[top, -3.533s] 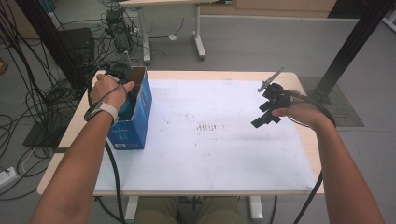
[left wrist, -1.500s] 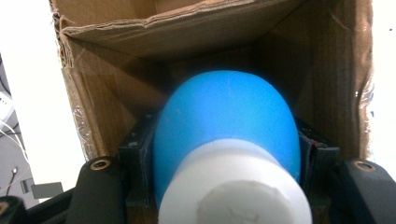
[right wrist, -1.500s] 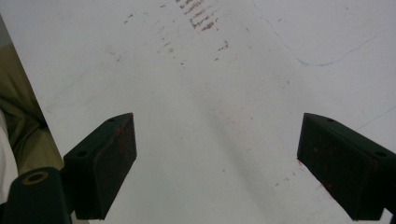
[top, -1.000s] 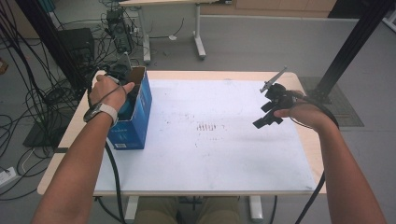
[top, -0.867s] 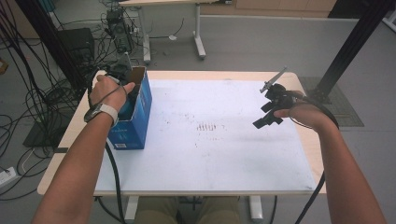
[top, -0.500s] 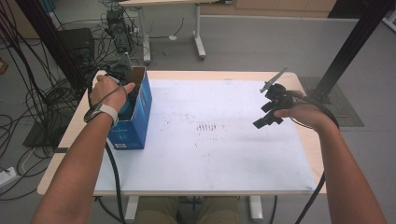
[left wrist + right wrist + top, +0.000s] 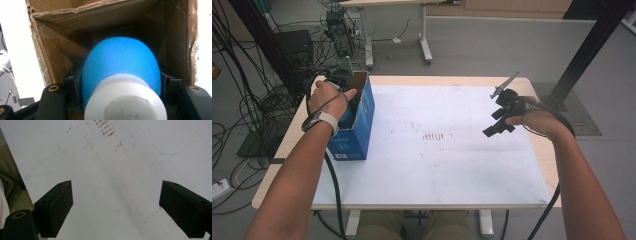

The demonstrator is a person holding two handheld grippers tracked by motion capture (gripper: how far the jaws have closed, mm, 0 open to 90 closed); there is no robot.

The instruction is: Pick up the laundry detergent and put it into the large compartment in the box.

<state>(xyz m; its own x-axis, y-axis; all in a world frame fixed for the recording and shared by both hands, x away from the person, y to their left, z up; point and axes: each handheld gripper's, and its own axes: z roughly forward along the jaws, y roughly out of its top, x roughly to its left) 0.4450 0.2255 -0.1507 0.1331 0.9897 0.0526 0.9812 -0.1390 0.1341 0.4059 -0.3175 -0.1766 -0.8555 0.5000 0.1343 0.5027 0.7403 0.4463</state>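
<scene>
Our left gripper (image 7: 343, 82) is squeezed nearly shut and points down. Our right gripper (image 7: 116, 210) hangs wide open.

blue box (image 7: 353, 135) with white print too small to read, no legible text

On the worktop (image 7: 427, 180) in front of you, a cardboard box (image 7: 357, 125) stands at the left edge, toward the far side, its open top facing up. Your left hand (image 7: 328, 97) sits over that opening, and the left gripper (image 7: 120, 100) reaches down inside the box, where a rounded bottle (image 7: 121, 67) sits between its jaws, hemmed in by the box walls. Well apart, across the worktop, your right hand (image 7: 537, 120) holds the right gripper (image 7: 499, 117) above the right side, its jaws spread over bare surface. A patch of smudges (image 7: 434, 136) lies near the middle, between box and right gripper.
</scene>
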